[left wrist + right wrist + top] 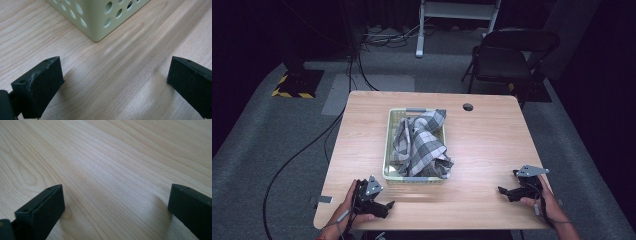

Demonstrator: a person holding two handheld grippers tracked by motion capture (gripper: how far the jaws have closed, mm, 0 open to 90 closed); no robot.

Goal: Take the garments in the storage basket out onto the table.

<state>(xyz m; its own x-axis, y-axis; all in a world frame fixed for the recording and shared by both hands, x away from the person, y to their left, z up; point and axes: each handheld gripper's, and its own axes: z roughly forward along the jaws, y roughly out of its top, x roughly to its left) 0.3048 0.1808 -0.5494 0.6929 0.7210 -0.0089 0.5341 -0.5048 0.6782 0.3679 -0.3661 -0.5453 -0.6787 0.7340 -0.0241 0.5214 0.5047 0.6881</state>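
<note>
We hold the left gripper (pixel 382 205) at seven o'clock and the right gripper (pixel 506 191) at four, jaws apart, empty. The cloth (pixel 422 145) sits heaped in the basket (pixel 389 145), table (pixel 492 145) centre.

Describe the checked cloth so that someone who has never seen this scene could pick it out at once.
Start at the wooden table and find the pale green basket with round holes near its middle. The cloth lies crumpled inside, spilling over the basket's right rim. Its grey and white checks mark it as the sole fabric there, well ahead of the left gripper and right gripper.
</note>
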